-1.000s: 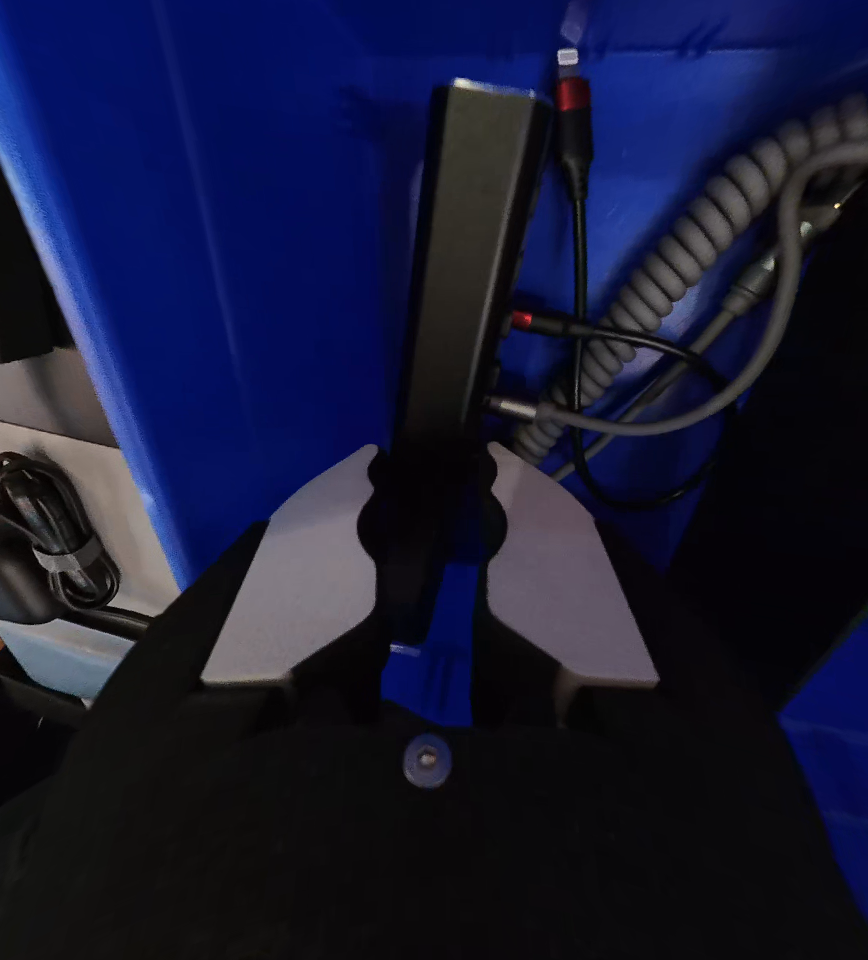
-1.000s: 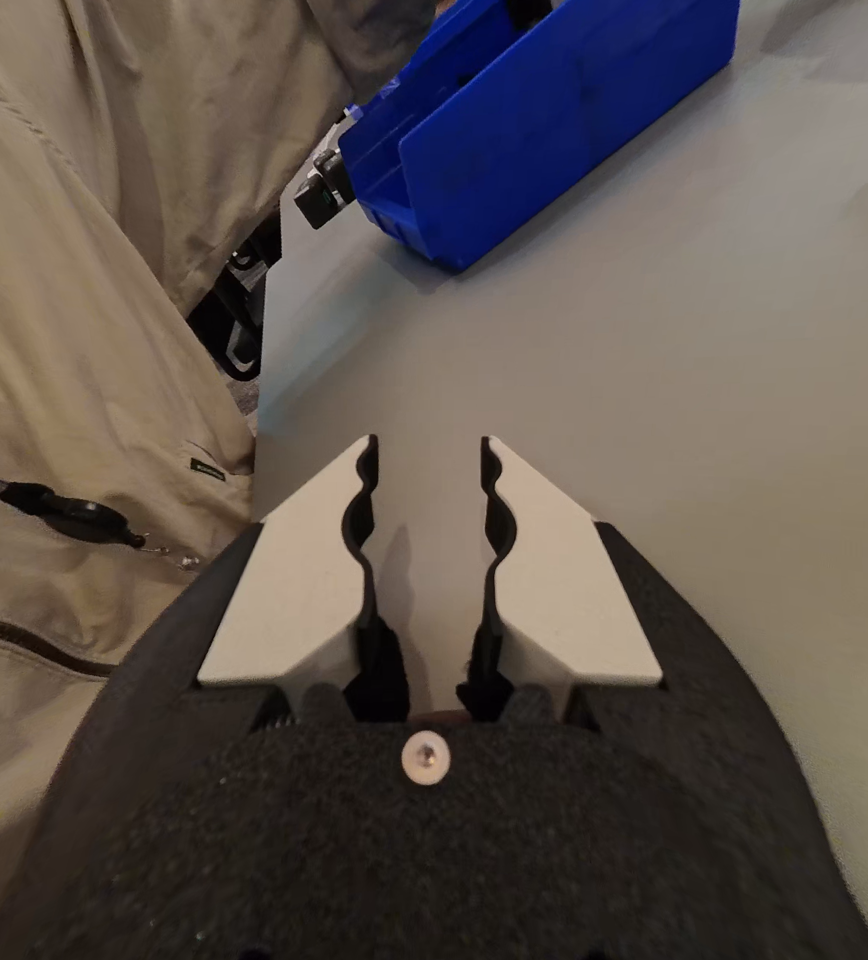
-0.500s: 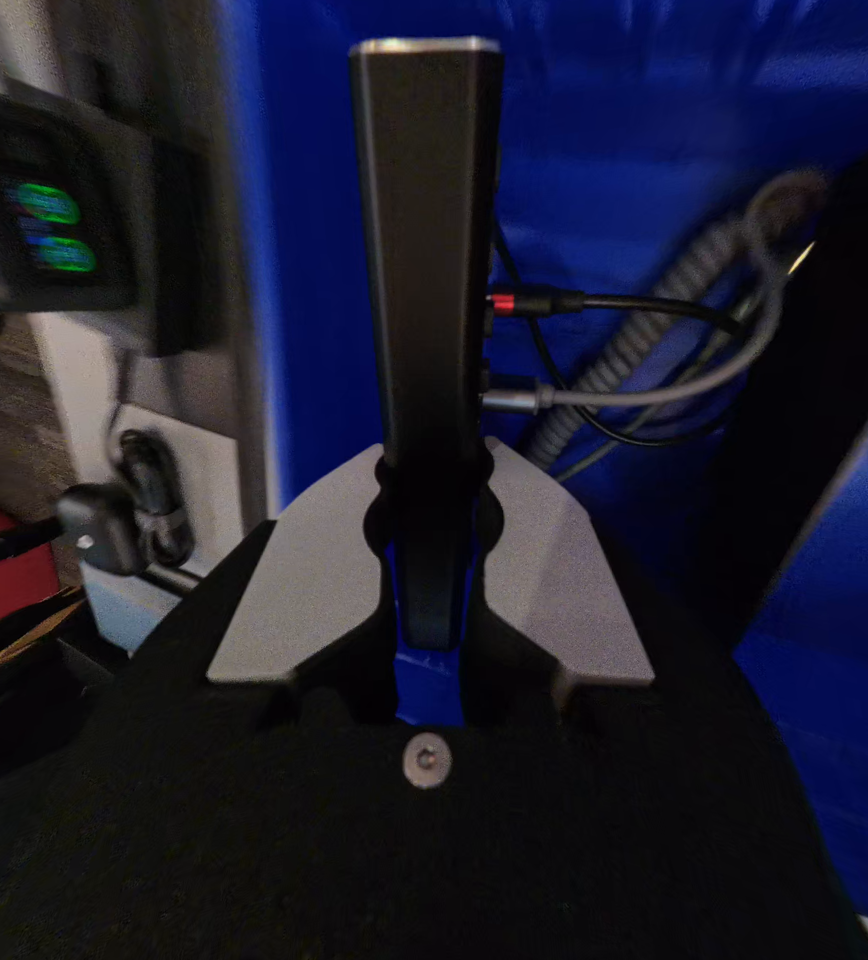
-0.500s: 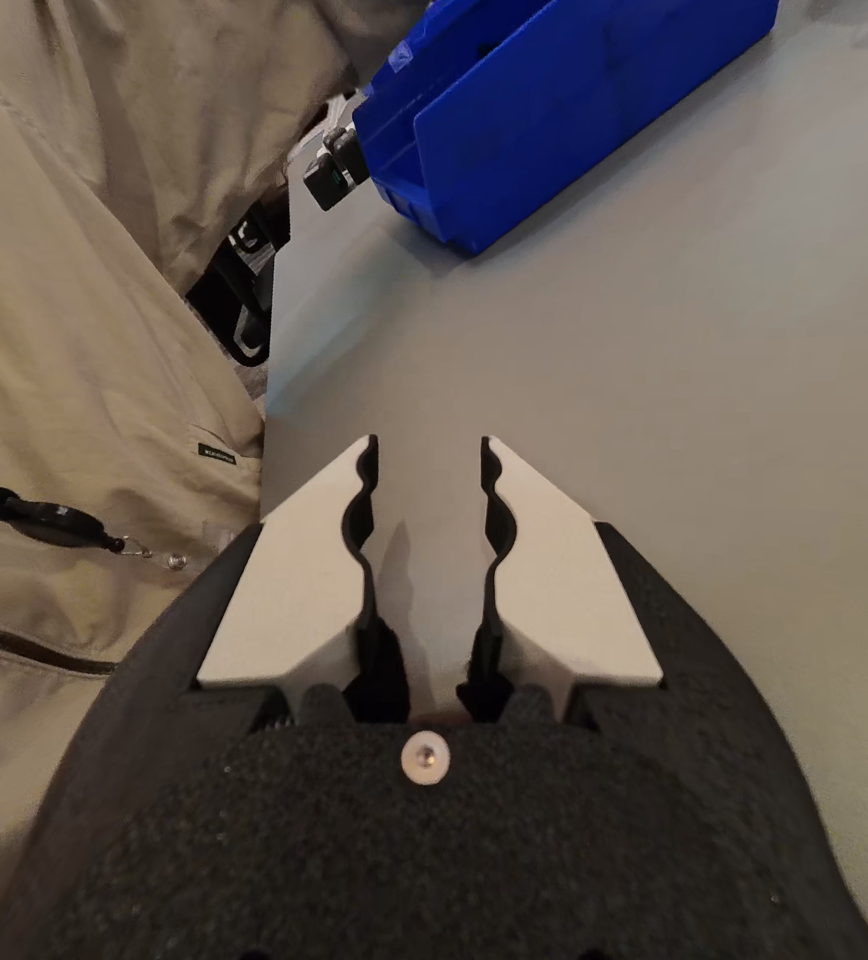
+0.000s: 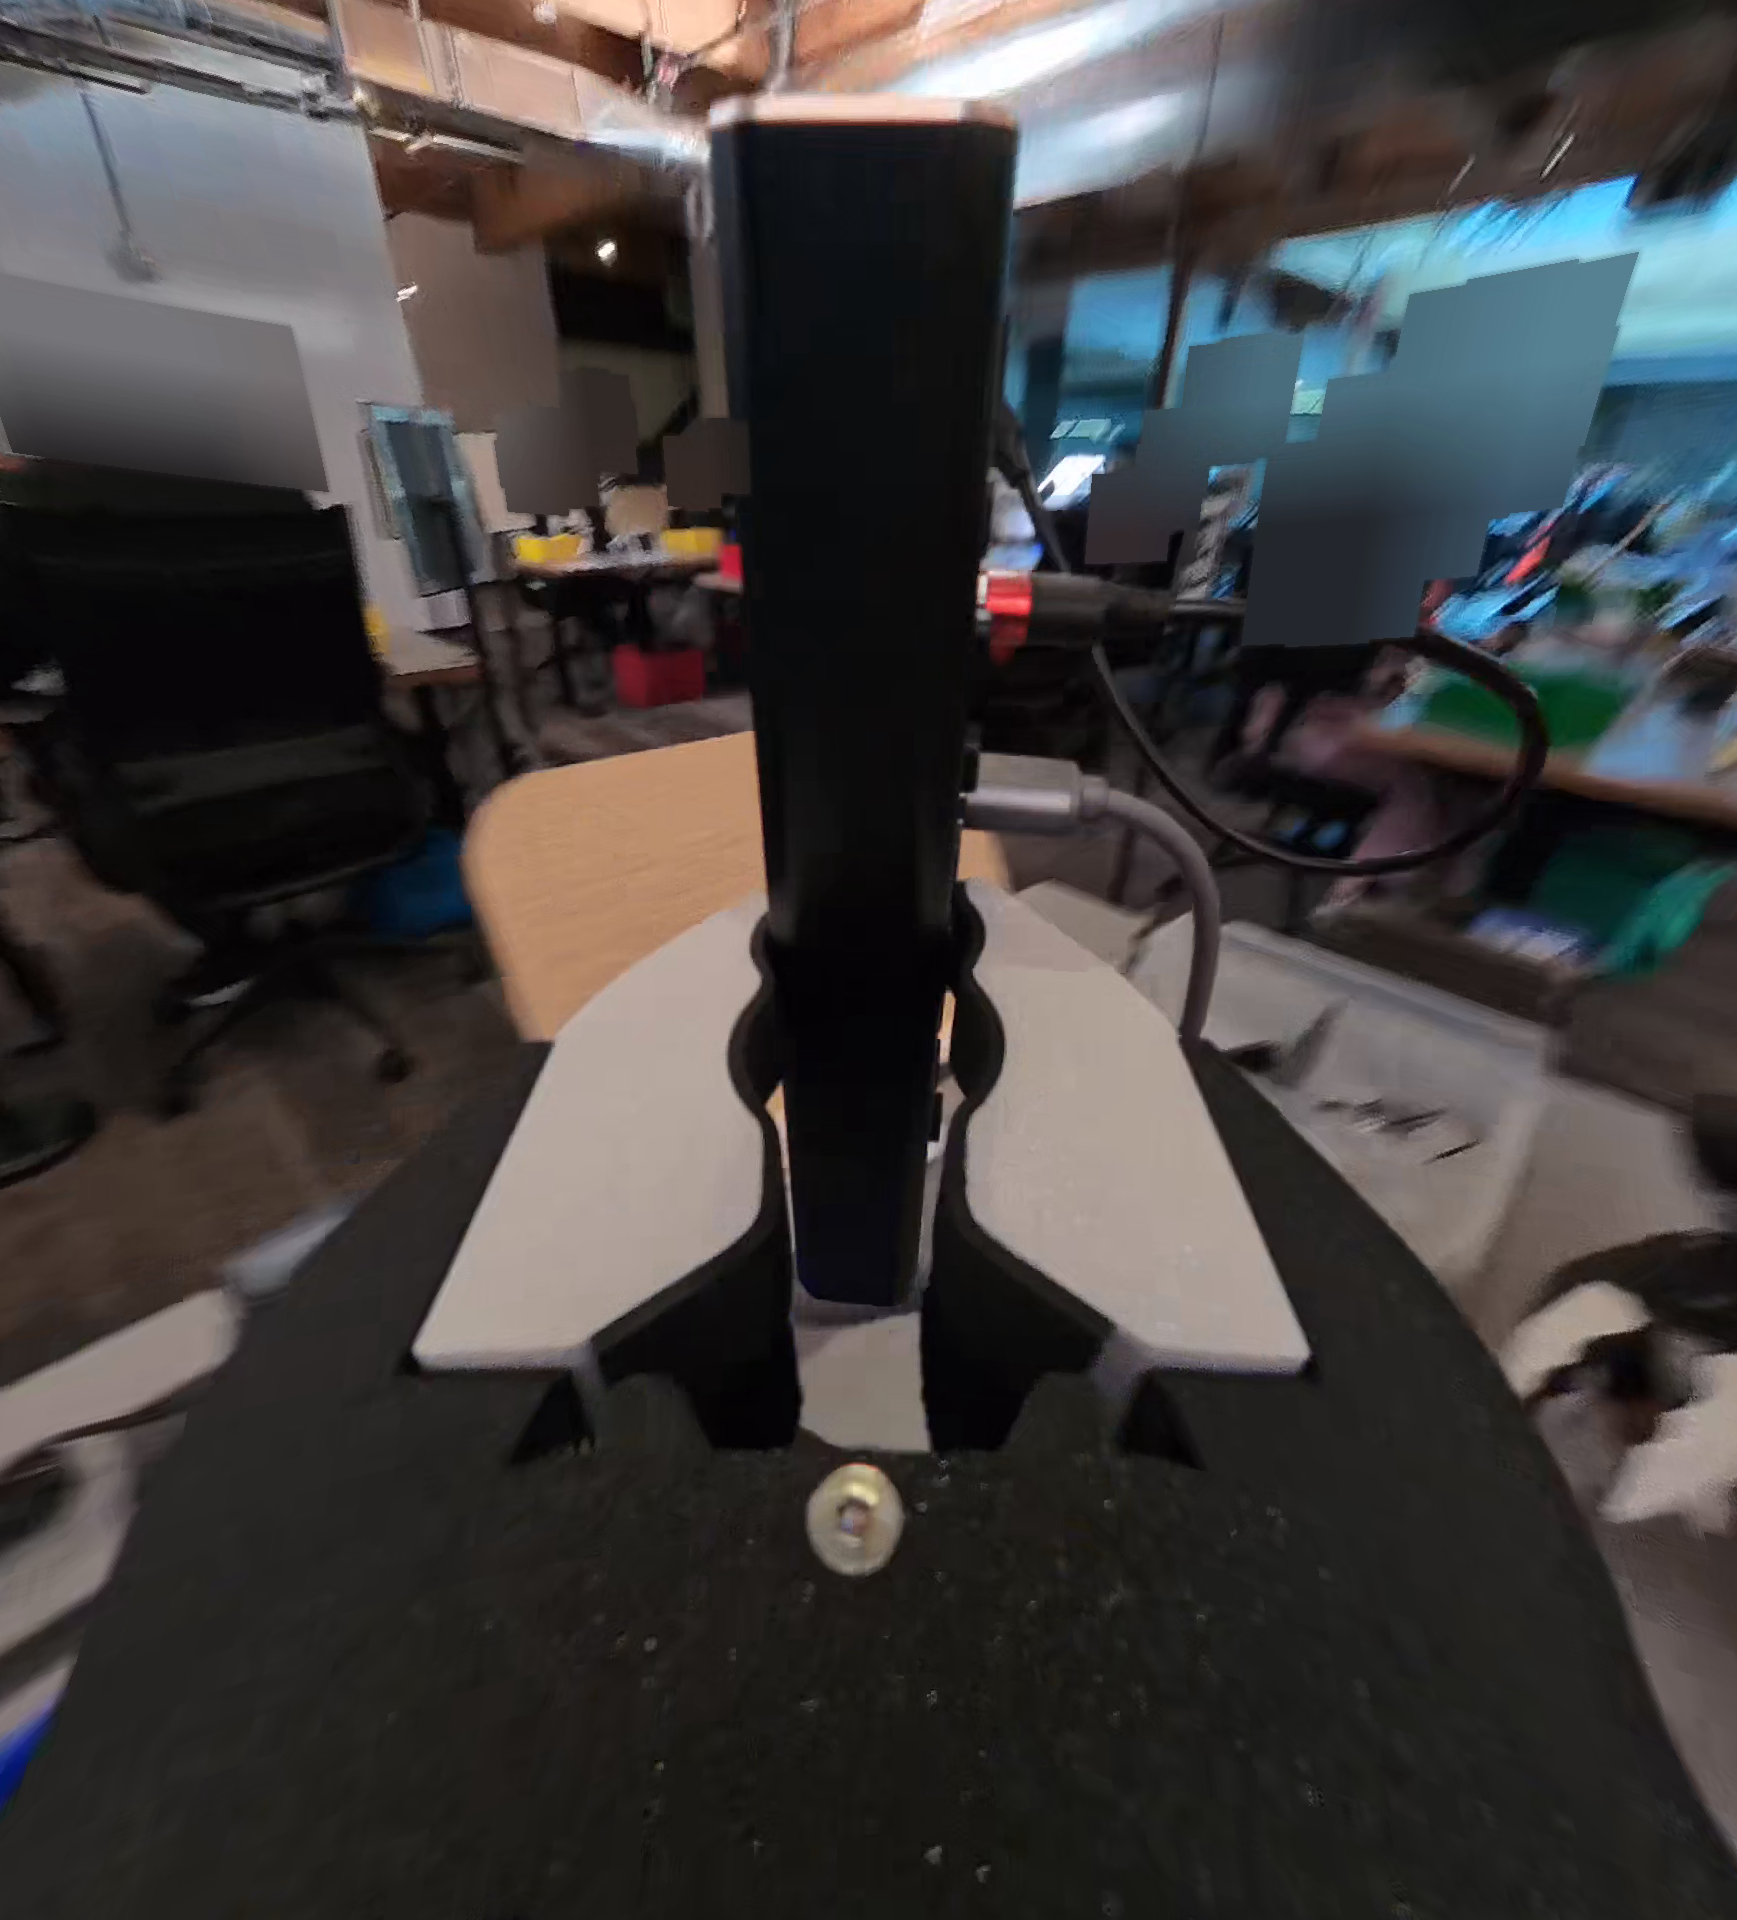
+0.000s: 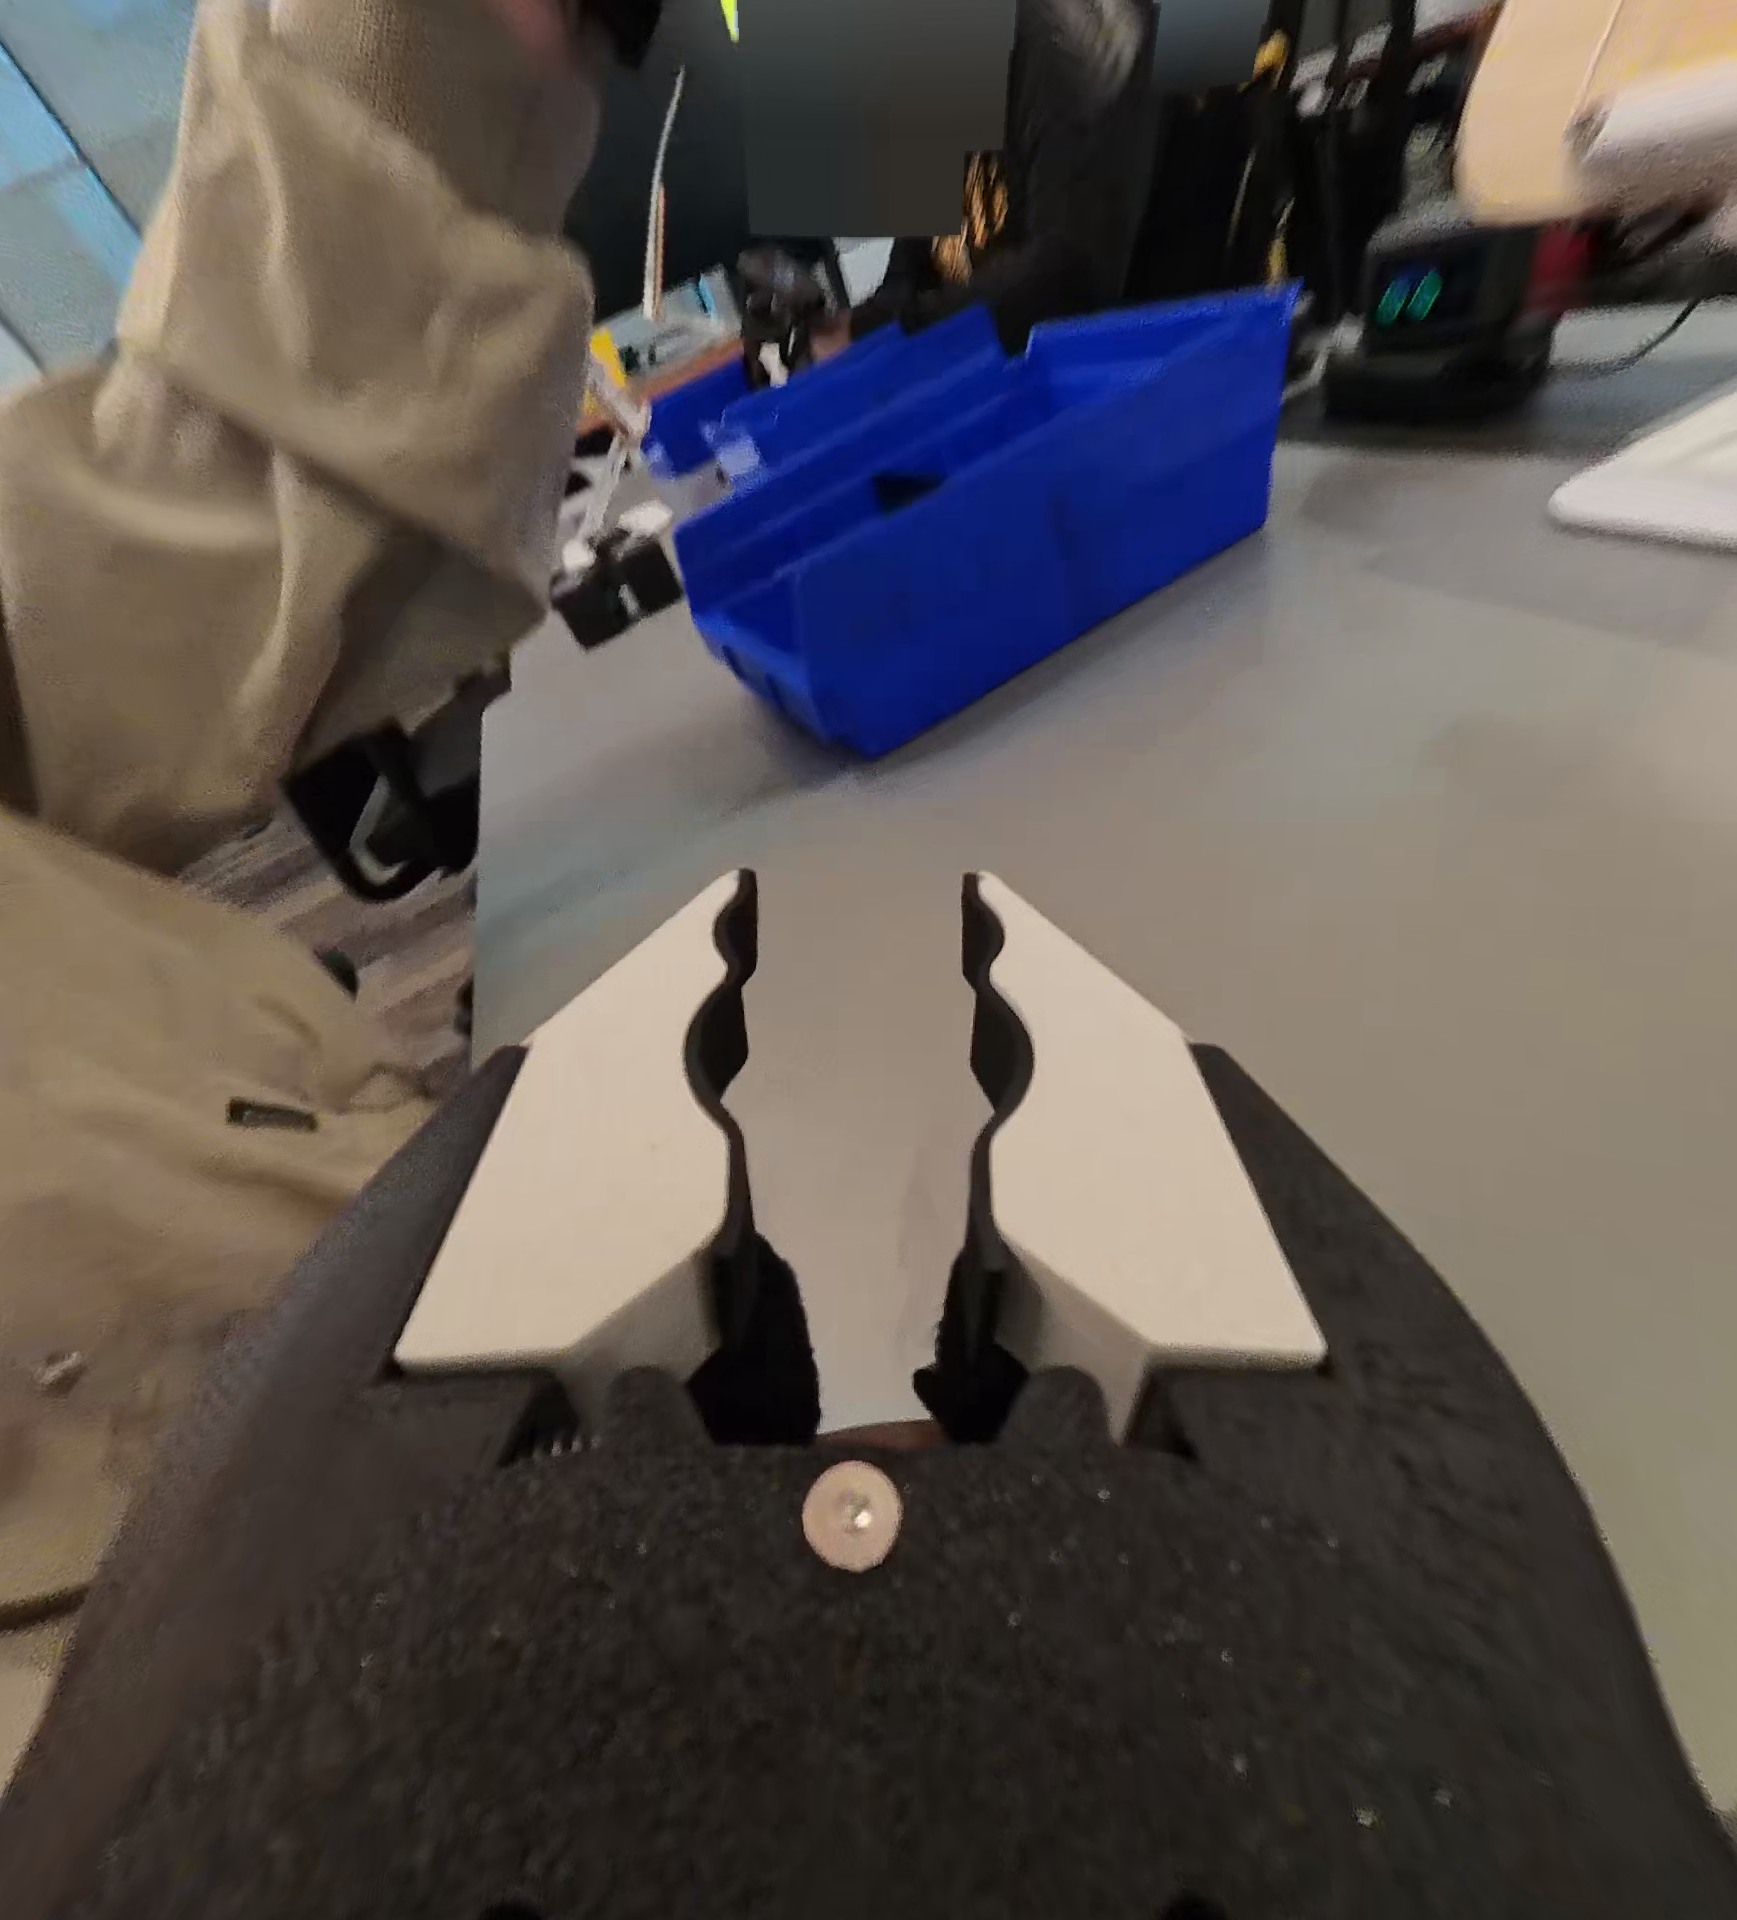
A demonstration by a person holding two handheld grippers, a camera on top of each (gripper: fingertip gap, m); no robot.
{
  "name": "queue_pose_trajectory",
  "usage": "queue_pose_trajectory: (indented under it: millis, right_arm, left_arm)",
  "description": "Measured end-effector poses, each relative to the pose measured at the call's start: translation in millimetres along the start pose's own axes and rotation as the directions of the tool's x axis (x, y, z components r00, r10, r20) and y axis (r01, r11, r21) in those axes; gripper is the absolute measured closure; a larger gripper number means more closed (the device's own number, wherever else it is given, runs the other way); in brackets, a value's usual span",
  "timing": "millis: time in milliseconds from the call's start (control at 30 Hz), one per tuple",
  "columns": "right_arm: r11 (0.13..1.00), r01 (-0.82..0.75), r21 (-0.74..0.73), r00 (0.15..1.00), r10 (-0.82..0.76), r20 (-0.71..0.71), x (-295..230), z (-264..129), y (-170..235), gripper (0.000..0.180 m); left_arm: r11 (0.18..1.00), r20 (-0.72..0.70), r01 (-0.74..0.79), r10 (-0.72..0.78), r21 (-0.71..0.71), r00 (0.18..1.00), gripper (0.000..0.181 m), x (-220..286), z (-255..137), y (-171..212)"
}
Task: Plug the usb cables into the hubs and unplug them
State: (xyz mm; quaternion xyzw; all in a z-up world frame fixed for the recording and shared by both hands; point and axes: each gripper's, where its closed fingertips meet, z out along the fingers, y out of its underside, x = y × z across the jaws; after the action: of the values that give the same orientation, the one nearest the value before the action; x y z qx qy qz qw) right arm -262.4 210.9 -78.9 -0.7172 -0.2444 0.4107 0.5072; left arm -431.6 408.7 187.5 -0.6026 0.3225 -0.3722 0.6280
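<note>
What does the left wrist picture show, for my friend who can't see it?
The left gripper is shut on a long black USB hub that points straight ahead. A red-and-black plug and a grey plug stick into the hub's right side, and a blurry workshop lies behind.

The left wrist view looks forward along its fingers (image 5: 625, 1132), level and raised, out across a blurred workshop room; the dark hub (image 5: 859, 623) held upright between them fills the centre very close to the lens. The right wrist view looks along its own fingers (image 6: 615, 1132), tilted down over the grey worktop (image 6: 1363, 831), with a blue bin (image 6: 999, 582) farther off. No shared part can be told.
</note>
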Motion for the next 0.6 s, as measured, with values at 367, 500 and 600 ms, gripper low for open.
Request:
queue_pose_trajectory:
  millis: [367, 500, 600]
  right_arm:
    - [0.959, 0.223, 0.173, 0.965, -0.192, -0.181, -76.6, -41.9, -112.3, 0.150]
    - [0.955, 0.294, 0.043, 0.916, -0.268, -0.299, -66.8, -2.8, -81.7, 0.154]
    - [0.967, 0.255, 0.012, 0.900, -0.233, -0.368, -41.2, 15.0, -59.4, 0.150]
  left_arm:
    - [0.961, 0.205, 0.264, -0.244, -0.078, 0.948, 0.152, 149.6, 21.4, 189.7]
    - [0.944, 0.252, 0.317, -0.288, -0.085, 0.924, 0.153, 174.4, 20.6, 235.5]
    - [0.930, 0.241, 0.350, -0.315, -0.116, 0.918, 0.153, 189.6, 20.3, 255.6]
